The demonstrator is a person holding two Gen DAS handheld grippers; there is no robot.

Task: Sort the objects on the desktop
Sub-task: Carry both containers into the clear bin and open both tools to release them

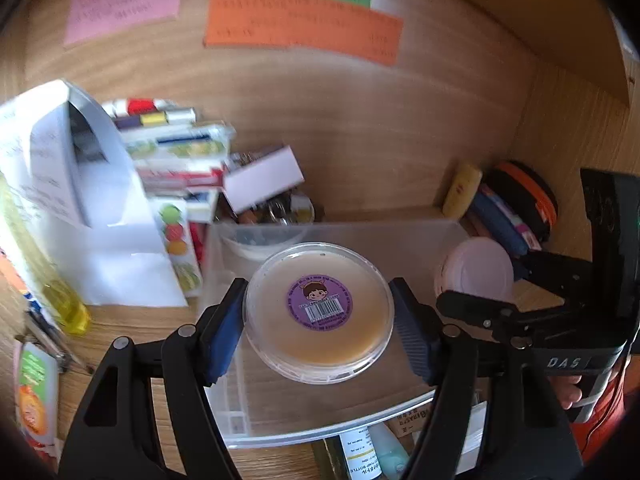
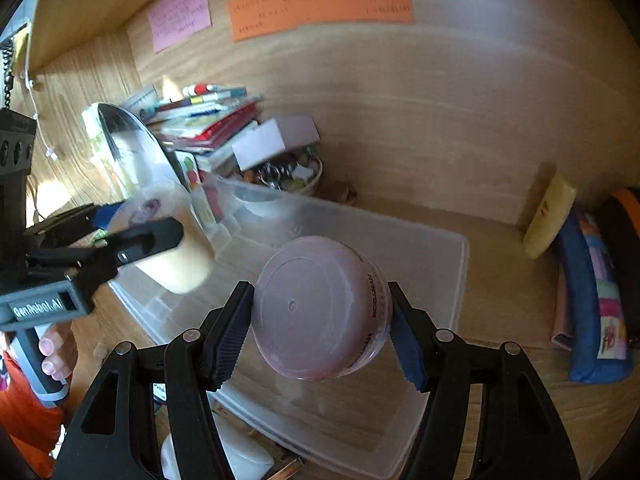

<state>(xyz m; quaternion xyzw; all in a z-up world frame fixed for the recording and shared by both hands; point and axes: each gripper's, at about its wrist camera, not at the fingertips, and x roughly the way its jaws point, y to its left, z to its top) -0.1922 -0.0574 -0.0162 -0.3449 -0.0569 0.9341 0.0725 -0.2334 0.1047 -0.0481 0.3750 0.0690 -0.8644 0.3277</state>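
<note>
Clear bin sits on the desk, open, nearly bare inside, both tubs held above it. Left gripper is clamped on the beige tub, lid facing the camera, pads on its sides. Right gripper is clamped on the pink tub, tilted, also over the bin. Likely step: set both tubs in the bin. To do it well: level each tub first, lower until the base touches the bin floor, keep the two apart so the grippers don't collide, then spread the fingers. Book pile stays clear at the back left.
</note>
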